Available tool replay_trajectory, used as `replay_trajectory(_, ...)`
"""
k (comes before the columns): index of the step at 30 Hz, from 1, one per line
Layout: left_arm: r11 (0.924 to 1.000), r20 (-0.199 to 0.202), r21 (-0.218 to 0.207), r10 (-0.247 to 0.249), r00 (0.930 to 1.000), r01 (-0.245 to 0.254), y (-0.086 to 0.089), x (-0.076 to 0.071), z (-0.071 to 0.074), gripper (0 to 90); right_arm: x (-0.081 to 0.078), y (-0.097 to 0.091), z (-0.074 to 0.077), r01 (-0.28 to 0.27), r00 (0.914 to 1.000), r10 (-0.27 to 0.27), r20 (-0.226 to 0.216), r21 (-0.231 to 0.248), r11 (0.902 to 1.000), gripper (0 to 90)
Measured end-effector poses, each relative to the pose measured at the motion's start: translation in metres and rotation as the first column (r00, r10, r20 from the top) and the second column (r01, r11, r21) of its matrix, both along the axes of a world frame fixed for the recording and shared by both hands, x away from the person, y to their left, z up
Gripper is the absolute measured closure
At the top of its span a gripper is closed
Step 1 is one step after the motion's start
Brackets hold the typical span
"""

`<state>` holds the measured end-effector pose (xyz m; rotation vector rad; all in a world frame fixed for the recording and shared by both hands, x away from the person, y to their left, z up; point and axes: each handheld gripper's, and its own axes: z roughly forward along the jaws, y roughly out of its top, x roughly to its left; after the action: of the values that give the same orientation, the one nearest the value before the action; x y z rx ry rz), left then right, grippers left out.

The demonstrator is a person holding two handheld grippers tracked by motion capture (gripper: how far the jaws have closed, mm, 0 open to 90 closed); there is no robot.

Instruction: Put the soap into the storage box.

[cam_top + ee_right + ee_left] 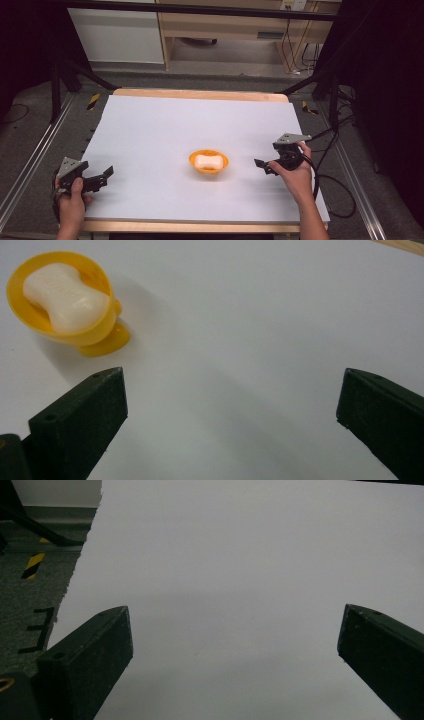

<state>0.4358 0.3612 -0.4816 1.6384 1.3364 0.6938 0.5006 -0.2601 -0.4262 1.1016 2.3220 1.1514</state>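
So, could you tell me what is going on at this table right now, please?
A person holds a two-jaw gripper in each hand over a white-covered table. Nothing is being handled at this moment: the left gripper and the right gripper both have their jaws wide apart and empty. Between them, near the middle of the table, sits an orange bowl with a white soap-like bar lying in it, and neither gripper touches it.

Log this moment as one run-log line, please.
left gripper: open, empty | right gripper: open, empty | orange bowl: mid-table, holds white soap | contact: none
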Motion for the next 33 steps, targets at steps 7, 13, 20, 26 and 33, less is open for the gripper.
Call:
replay_trajectory(7, 1.0, 0.001, 0.004, 0.001, 1.0, -0.001, 0.0, 0.0, 0.0, 0.8, -0.011, -0.02, -0.004, 0.037, 0.9993, -0.037, 0.008, 0.021, 0.9991, 0.6)
replay_trajectory(13, 1.0, 0.001, 0.003, 0.002, 1.0, -0.002, -0.001, 0.0, 0.0, 0.8, -0.022, -0.035, -0.011, 0.053, 0.9985, -0.054, 0.008, 0.033, 0.998, 0.6)
replay_trajectory(20, 1.0, 0.002, 0.004, 0.002, 1.0, -0.002, -0.001, 0.0, 0.0, 0.8, -0.031, -0.047, -0.021, 0.077, 0.997, -0.077, 0.005, 0.049, 0.9958, 0.6)
replay_trajectory(26, 1.0, 0.001, 0.004, 0.002, 1.0, -0.002, -0.001, 0.0, 0.0, 0.8, -0.038, -0.054, -0.028, 0.082, 0.9965, -0.083, 0.009, 0.057, 0.995, 0.6)
replay_trajectory(33, 1.0, 0.003, 0.005, 0.002, 1.0, -0.002, -0.001, 0.0, 0.0, 0.8, -0.05, -0.066, -0.041, 0.104, 0.9944, -0.105, 0.009, 0.094, 0.9902, 0.6)
